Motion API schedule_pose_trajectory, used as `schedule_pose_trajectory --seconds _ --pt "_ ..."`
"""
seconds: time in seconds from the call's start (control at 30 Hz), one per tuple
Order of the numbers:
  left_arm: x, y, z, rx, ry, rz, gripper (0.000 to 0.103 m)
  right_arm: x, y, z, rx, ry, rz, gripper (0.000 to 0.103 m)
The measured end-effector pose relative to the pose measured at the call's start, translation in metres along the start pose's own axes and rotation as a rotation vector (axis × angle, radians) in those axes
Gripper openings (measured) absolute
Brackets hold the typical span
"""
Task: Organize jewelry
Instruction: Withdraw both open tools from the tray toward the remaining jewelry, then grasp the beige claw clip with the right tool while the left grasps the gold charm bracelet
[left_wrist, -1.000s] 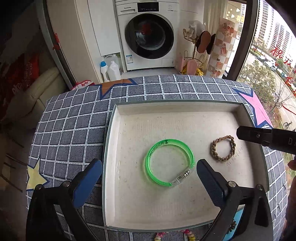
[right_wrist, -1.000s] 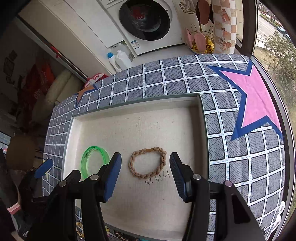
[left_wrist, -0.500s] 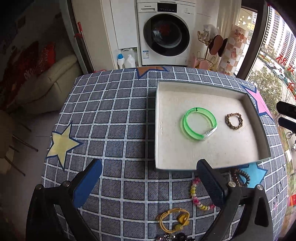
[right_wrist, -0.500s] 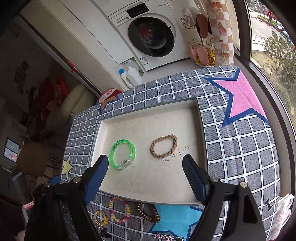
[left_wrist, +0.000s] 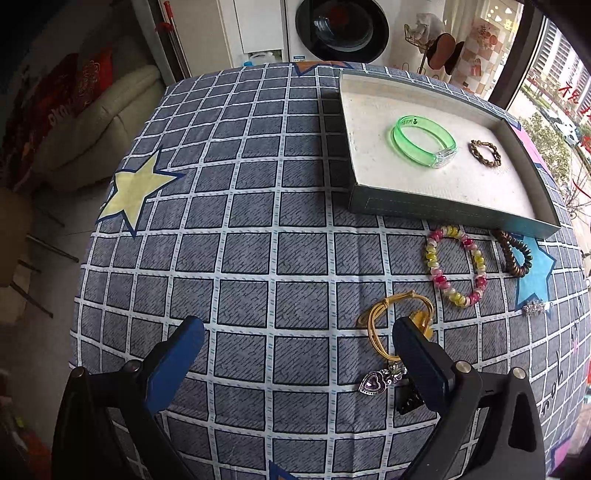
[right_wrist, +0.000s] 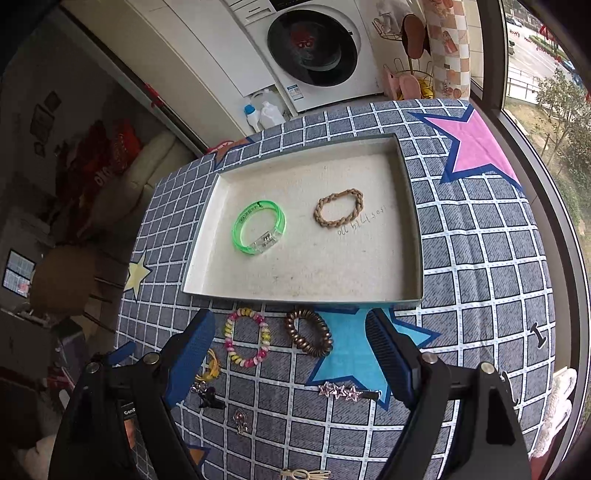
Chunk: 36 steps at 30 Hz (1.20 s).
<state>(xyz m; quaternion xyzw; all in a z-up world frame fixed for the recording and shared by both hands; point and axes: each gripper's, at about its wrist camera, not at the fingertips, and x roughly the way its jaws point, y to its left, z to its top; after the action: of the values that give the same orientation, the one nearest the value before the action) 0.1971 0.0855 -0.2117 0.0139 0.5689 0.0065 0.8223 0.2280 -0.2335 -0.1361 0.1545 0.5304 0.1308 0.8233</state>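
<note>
A shallow tray (left_wrist: 443, 210) (right_wrist: 295, 293) holds a green bangle (left_wrist: 423, 146) (right_wrist: 258, 227) and a tan braided bracelet (left_wrist: 484, 151) (right_wrist: 339, 213). In front of it on the cloth lie a pink-and-yellow bead bracelet (left_wrist: 456, 269) (right_wrist: 246, 338), a brown coil hair tie (left_wrist: 515, 251) (right_wrist: 308, 332), a yellow cord bracelet (left_wrist: 395, 325) (right_wrist: 210, 367), a heart pendant (left_wrist: 373, 384) and a star hair clip (right_wrist: 345, 392). My left gripper (left_wrist: 295, 350) is open and empty above the cloth, left of the yellow cord. My right gripper (right_wrist: 290, 350) is open and empty above the bead bracelet and coil tie.
The round table has a grey checked cloth (left_wrist: 240, 184) with coloured stars. Small clips (right_wrist: 242, 419) and a gold hair clip (right_wrist: 304, 472) lie near the front edge. A washing machine (right_wrist: 314, 51), a sofa and a window stand beyond the table.
Both grippers have pulled back from over the tray toward the table's front, so the loose jewelry before the tray now shows. Both stayed open and empty.
</note>
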Motion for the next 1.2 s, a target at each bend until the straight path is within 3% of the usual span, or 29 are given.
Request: schedule_pose_trajectory --seconds 0.37,0.63,1.03,1.1,1.2 --pt "0.016 -0.008 0.001 0.049 0.016 -0.04 0.103 0.02 0.006 -0.084 -0.056 0.165 -0.098 0.086" --pt "0.028 -0.013 0.004 0.082 0.026 -0.061 0.103 0.035 0.018 -0.139 -0.289 0.282 -0.16 0.086" --pt "0.035 -0.033 0.001 0.154 0.034 -0.083 0.091 0.054 0.029 -0.164 -0.565 0.327 -0.228 0.085" --pt "0.034 -0.037 -0.001 0.159 0.032 -0.094 0.088 0.056 0.03 -0.167 -0.59 0.332 -0.239 0.076" --pt "0.031 -0.045 -0.001 0.175 0.029 -0.108 0.081 0.058 0.033 -0.171 -0.604 0.328 -0.238 0.072"
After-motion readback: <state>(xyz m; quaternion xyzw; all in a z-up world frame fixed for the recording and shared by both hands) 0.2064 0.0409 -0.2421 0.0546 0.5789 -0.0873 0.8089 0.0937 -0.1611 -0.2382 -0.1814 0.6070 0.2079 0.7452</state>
